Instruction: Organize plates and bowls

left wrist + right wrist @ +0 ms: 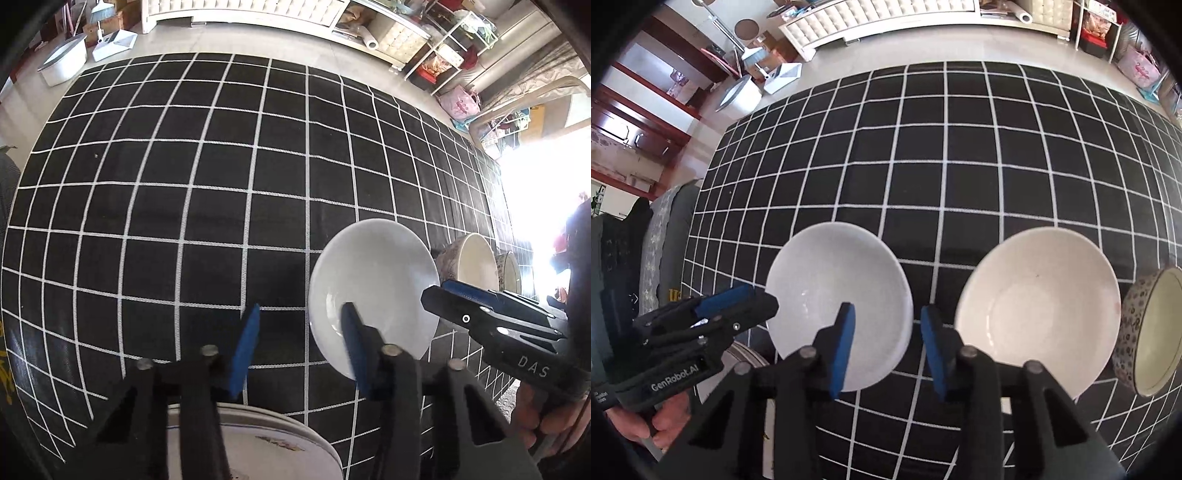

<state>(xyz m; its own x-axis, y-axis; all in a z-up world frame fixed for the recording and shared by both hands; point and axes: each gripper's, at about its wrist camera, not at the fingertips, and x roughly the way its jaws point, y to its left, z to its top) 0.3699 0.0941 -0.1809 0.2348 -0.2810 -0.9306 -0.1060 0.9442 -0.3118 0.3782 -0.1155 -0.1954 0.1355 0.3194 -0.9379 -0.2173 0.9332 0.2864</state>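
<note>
A plain white bowl (373, 280) (838, 291) sits on the black grid tablecloth. My left gripper (299, 347) is open just left of it, one finger over its near rim; it also shows in the right wrist view (750, 295). My right gripper (888, 343) is open and empty over the gap between the white bowl and a cream bowl (1038, 306) (472, 258); it also shows in the left wrist view (443, 291). A patterned bowl (1148, 328) (511, 271) stands farthest right. A stack of plates (269, 443) (746, 354) lies under my left gripper.
The tablecloth (184, 184) stretches far and left. A grey chair (661, 229) stands off the table's left edge. Beyond the far edge are a white bin (64, 62), a white tufted bench (886, 18) and shelves (450, 48).
</note>
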